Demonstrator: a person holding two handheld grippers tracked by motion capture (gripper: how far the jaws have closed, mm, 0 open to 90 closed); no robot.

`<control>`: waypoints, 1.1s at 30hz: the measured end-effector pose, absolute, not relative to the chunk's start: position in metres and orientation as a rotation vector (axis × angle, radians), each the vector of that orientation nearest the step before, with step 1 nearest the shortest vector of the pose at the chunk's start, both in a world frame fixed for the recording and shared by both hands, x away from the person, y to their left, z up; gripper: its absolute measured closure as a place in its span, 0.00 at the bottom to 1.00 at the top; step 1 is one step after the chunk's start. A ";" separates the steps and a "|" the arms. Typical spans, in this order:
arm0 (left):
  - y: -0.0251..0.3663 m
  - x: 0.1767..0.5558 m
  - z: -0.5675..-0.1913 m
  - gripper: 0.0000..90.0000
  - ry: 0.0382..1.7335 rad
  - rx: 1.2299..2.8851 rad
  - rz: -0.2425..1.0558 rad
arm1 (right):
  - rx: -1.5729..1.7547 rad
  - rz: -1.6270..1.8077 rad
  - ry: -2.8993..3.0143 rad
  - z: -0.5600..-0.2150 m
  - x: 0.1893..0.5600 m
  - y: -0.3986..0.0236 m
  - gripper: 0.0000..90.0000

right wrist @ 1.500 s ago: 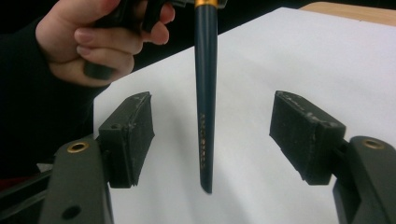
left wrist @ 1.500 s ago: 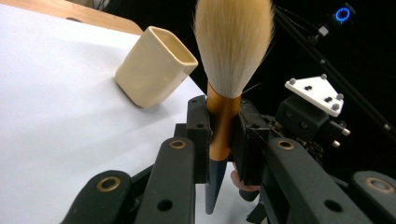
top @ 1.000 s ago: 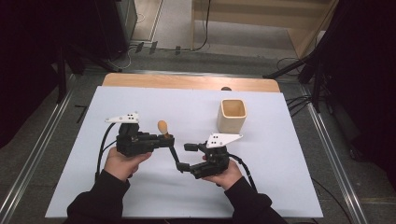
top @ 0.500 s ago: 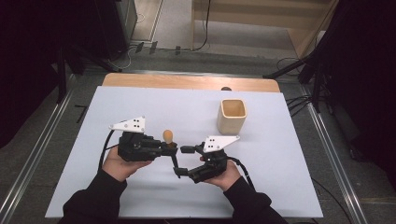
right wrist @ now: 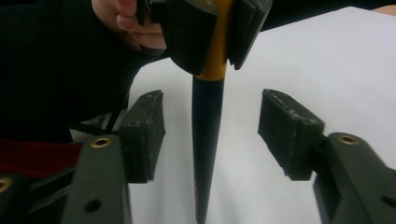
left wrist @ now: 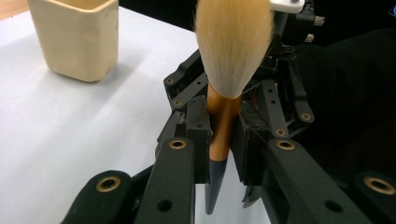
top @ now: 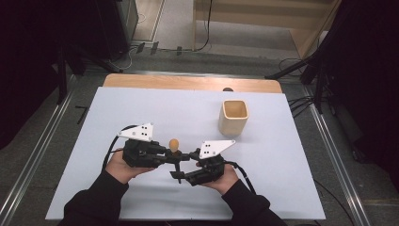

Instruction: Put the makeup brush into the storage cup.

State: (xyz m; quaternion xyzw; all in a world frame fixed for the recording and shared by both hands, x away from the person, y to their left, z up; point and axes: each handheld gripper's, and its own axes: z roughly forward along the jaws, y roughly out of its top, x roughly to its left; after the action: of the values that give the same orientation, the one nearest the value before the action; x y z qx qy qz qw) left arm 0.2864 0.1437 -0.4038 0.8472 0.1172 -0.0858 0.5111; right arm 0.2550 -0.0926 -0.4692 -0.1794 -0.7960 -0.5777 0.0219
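With our left tool (left wrist: 224, 140) pinching the makeup brush (left wrist: 223, 126) by its ferrule, our right tool (right wrist: 210, 135), just closing yet still spread around the handle, could knock it askew.

Both grippers, the left gripper (top: 173, 155) and the right gripper (top: 179, 173), are black, built from flat link bars with brass-coloured rivets at the joints, and each one ends in two thick rectangular black pads (right wrist: 145, 134) with a rough surface. On top of each gripper sits a pale grey three-cornered plate (top: 138, 132) with small dark dots, and a black cable (top: 245, 178) trails from the body. The person wears long black sleeves (top: 93, 207) that reach to the wrists.
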 end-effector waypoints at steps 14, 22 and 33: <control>0.141 0.286 -0.409 0.88 0.289 2.050 -0.203 | -0.577 -1.774 -2.463 -0.470 0.254 -0.092 0.81; 0.144 0.288 -0.412 0.88 0.286 2.038 -0.205 | -0.590 -1.762 -2.477 -0.469 0.253 -0.091 0.87; 0.149 0.290 -0.415 0.60 0.324 2.000 -0.219 | -0.603 -1.723 -2.502 -0.468 0.254 -0.092 0.87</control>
State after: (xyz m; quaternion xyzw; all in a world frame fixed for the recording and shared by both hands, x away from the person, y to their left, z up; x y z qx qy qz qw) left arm 0.2904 0.1494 -0.4145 0.8358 0.1353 -0.0915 0.5241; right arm 0.2545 -0.0918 -0.4679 -0.1946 -0.8077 -0.5562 0.0220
